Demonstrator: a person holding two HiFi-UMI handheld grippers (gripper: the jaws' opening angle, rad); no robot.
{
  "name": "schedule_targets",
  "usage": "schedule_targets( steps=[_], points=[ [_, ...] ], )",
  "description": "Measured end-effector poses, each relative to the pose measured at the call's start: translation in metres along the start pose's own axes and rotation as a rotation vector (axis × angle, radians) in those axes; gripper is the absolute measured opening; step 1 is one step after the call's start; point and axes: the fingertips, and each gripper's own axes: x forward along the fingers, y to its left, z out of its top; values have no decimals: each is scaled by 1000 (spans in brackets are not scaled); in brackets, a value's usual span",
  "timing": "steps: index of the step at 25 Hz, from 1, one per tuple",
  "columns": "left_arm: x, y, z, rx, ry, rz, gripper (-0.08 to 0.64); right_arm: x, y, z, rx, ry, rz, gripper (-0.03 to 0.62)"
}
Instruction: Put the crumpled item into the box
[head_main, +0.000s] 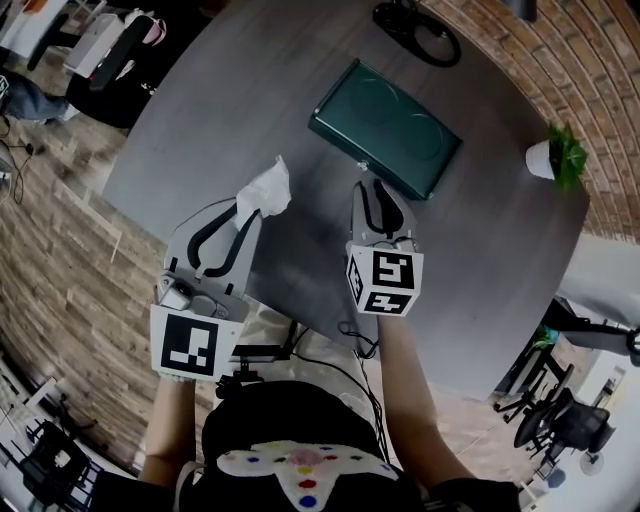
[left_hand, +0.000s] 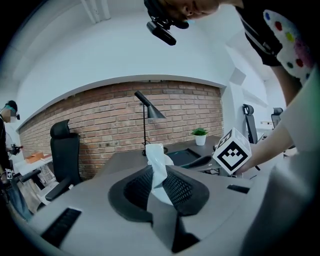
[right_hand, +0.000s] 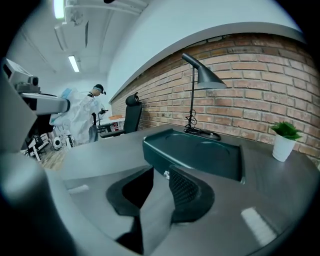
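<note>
Crumpled item (left_hand: 156, 165): white, tissue-like wad pinched in the left hand-held gripper (head_main: 247, 207) — tuft poking out past the tips, lifted clear of the tabletop (head_main: 190, 140), short of the box and to its left.
Left grip: jaws drawn in to a narrow gap, mesh pads pressing the wad from both sides; nothing else in them.
Box (head_main: 385, 128): dark green and flat, lying at an angle on the far part of the tabletop; lid (right_hand: 200, 145) apparently down; small pale latch (right_hand: 165, 174) on the near edge.
Right hand-held gripper (right_hand: 160, 185): jaws apart, nothing between them, tips just before the latch edge of the box.
Step in hand: most likely opening the lid with the right while the left holds the wad ready.
Doing it well: catch the lid edge beside the latch, lift slowly, guard against the box sliding; hold an even squeeze on the soft wad to stop it slipping; bring it over the opening only once the lid is up — then let go low inside.
Pose: forearms (head_main: 400, 370) reaching forward from the body; left gripper angled up and right toward the box, right one pointing nearly straight at it.
Around: potted plant (head_main: 553, 155) at the right edge, lamp base (head_main: 415, 35) behind the box, both well apart from the work.
</note>
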Motion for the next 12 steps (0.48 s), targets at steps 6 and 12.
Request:
schedule_targets(
  steps=[6,12],
  points=[
    [2,6,-8,-1,10,-3,64,20,-5,-16,8,36,-52,93],
    [4,11,-14,-11,22,-3,64,35,-10,-28,21,66,-88,92]
  ],
)
